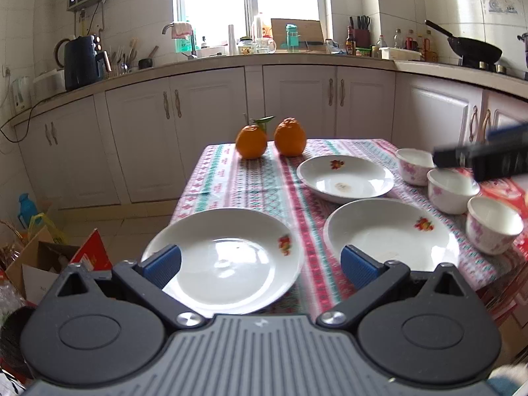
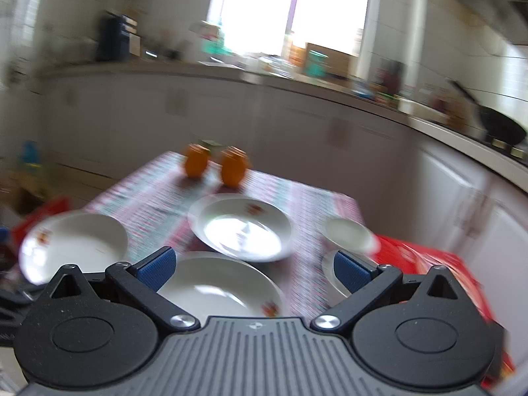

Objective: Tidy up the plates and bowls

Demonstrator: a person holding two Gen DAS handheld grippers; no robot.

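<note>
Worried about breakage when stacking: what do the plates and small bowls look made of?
The plates look like glazed white ceramic or porcelain: glossy, with window glare and printed fruit decals. They might be melamine; the look alone leaves that open. The small bowls have the same glossy white finish with pink floral prints, so likely glazed ceramic too.

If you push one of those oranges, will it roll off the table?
Probably it would roll a bit: both oranges look round and stand free on the tablecloth. They sit near the far edge, so a push that way could send one off. The bumpy top and the stem with a leaf on the left one might make it wobble rather than roll straight.
</note>
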